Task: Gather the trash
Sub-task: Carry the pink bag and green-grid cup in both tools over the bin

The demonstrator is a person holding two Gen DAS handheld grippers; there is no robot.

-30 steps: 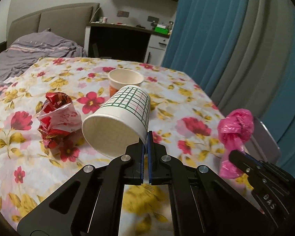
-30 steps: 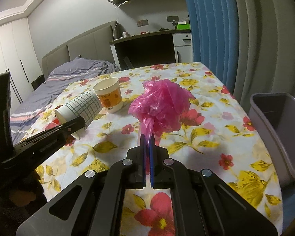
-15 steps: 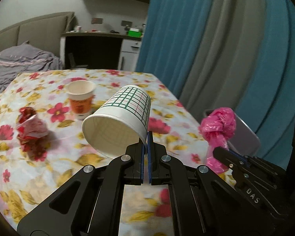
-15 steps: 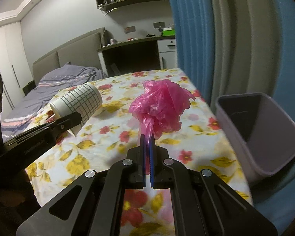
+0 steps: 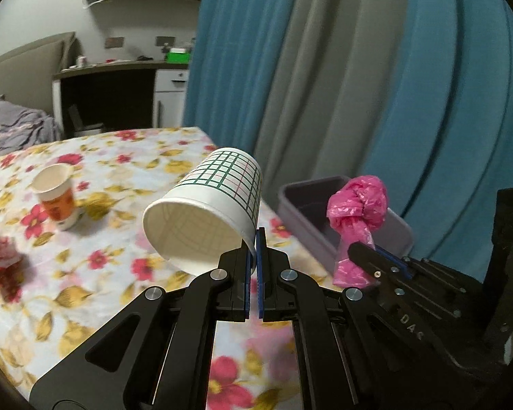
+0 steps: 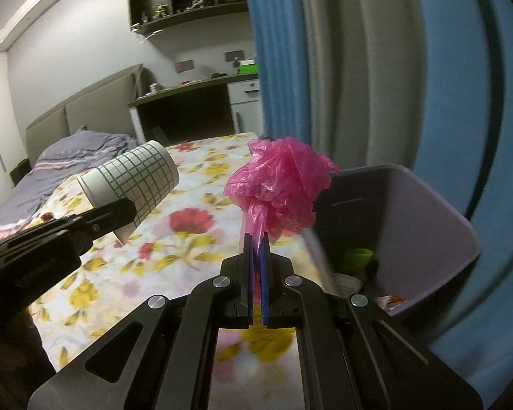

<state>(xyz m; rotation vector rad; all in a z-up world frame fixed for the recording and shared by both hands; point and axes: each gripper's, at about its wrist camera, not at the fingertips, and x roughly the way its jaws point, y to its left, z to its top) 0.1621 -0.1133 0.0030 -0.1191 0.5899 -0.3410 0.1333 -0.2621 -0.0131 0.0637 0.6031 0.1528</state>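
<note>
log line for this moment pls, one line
left gripper: shut on checked cup rim | right gripper: shut on pink bag | grey bin: beside table, holds trash | orange cup: on table

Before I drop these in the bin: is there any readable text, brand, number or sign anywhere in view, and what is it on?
"DAS": embossed on the black body of the right gripper, seen from the left wrist; the last letter is cut short.
Embossed lettering on the left gripper body, seen from the right wrist: too blurred to read.
Orange print on the paper cup standing on the table: too blurred to read.
Grid-patterned cup: lines only, no text.
</note>
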